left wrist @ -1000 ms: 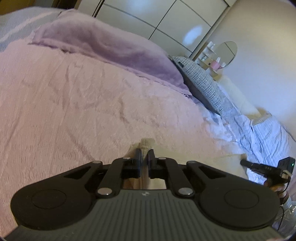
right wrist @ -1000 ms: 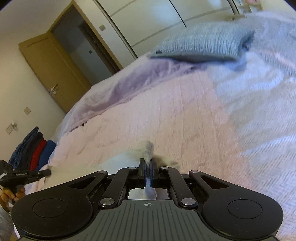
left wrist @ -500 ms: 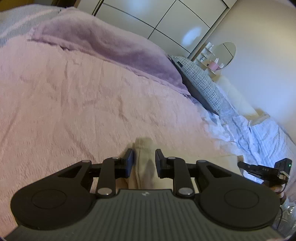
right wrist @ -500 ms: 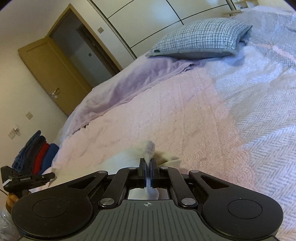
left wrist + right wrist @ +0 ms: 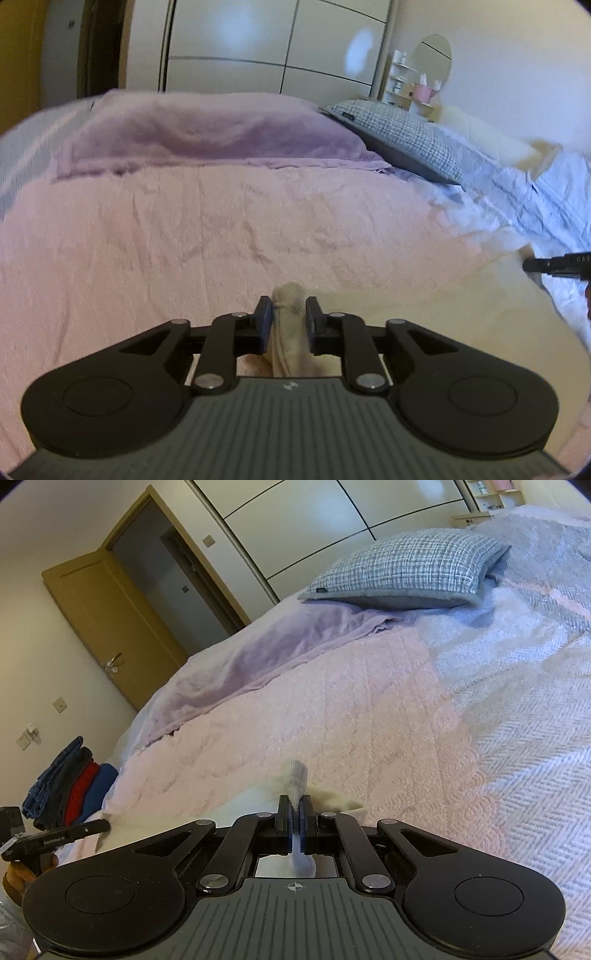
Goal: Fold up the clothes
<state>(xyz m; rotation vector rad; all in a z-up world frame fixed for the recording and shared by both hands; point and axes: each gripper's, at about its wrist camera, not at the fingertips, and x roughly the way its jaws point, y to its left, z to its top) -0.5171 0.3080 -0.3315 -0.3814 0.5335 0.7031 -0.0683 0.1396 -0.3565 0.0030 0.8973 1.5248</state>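
Observation:
A cream-white garment (image 5: 461, 295) lies on the pink bedspread (image 5: 184, 236), spread to the right in the left wrist view. My left gripper (image 5: 289, 314) is open, with a bunched fold of the garment (image 5: 290, 299) standing between its jaws. My right gripper (image 5: 294, 808) is shut on another bunched edge of the same garment (image 5: 295, 775), which sticks up past the fingertips. The right gripper's tip (image 5: 554, 264) shows at the right edge of the left wrist view. The left gripper's tip (image 5: 70, 834) shows at the lower left of the right wrist view.
A lilac blanket (image 5: 207, 129) lies across the far side of the bed, with a grey checked pillow (image 5: 406, 572) beside it. A stack of folded clothes (image 5: 70, 786) sits off the bed's left side. A wardrobe (image 5: 277, 48) and a door (image 5: 122, 627) stand behind.
My left gripper has opened and let go of the garment's fold, which now stands loose between its jaws, and it has swung its view. My right gripper stays shut on its edge.

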